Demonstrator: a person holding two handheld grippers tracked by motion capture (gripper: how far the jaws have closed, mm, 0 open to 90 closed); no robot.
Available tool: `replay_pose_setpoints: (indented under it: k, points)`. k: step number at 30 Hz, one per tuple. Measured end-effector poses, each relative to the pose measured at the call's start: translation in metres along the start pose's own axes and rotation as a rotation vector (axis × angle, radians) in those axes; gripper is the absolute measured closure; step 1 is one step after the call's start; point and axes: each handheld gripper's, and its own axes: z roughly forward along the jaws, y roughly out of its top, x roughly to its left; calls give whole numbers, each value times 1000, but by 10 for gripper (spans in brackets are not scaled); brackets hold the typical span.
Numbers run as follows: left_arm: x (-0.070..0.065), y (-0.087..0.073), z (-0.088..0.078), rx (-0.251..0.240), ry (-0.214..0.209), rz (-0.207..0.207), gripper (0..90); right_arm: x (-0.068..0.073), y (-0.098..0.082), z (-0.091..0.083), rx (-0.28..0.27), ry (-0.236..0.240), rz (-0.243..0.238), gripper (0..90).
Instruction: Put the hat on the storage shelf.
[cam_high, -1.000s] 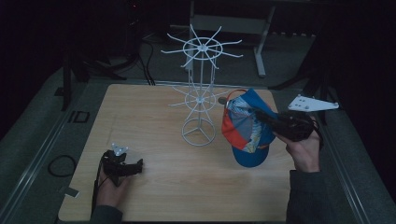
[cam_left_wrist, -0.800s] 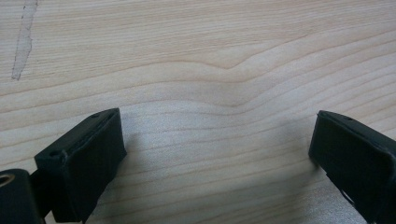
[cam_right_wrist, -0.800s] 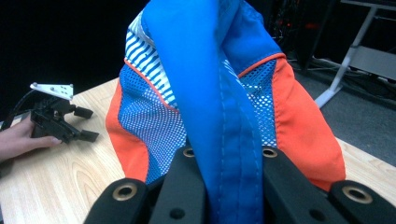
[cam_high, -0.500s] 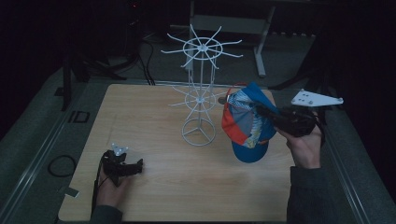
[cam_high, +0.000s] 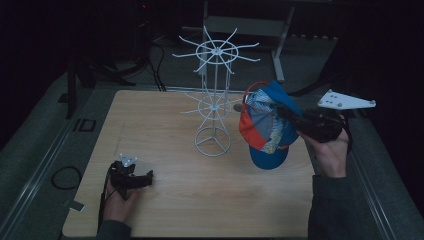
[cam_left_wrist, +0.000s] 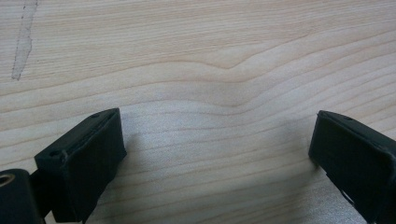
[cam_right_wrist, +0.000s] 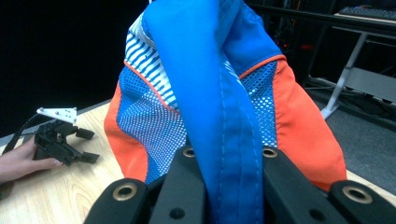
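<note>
A blue, orange and striped mesh cap (cam_high: 265, 125) hangs in the air to the right of the white wire rack (cam_high: 214, 90), close to its lower ring of arms. My right gripper (cam_high: 283, 114) is shut on the cap's blue fabric (cam_right_wrist: 224, 140), which fills the space between its jaws. My left gripper (cam_high: 148, 178) rests on the wooden table (cam_high: 165, 125) at the front left, held by a hand. Its jaws stand wide apart over bare wood (cam_left_wrist: 215, 154), with nothing between them. The left gripper (cam_right_wrist: 86, 145) also appears far off in the right gripper view.
The rack stands on a round wire base (cam_high: 213, 142) in the middle of the table. A grey floor with cables (cam_high: 65, 176) surrounds the table. A metal table leg (cam_high: 282, 45) stands behind.
The right gripper has carried the cap slightly up and toward the rack. The left gripper has stayed in place.
</note>
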Motion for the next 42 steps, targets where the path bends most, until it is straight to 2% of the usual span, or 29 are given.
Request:
replay_pose_setpoints:
  k: [22, 29, 42]
  points:
    - [0, 0, 0, 0, 0, 0, 38, 6, 18, -13, -86, -4, -17, 880]
    - [0, 0, 0, 0, 0, 0, 38, 4, 22, -16, -112, 8, 2, 879]
    - [0, 0, 0, 0, 0, 0, 38, 1, 36, -19, -148, 24, 4, 879]
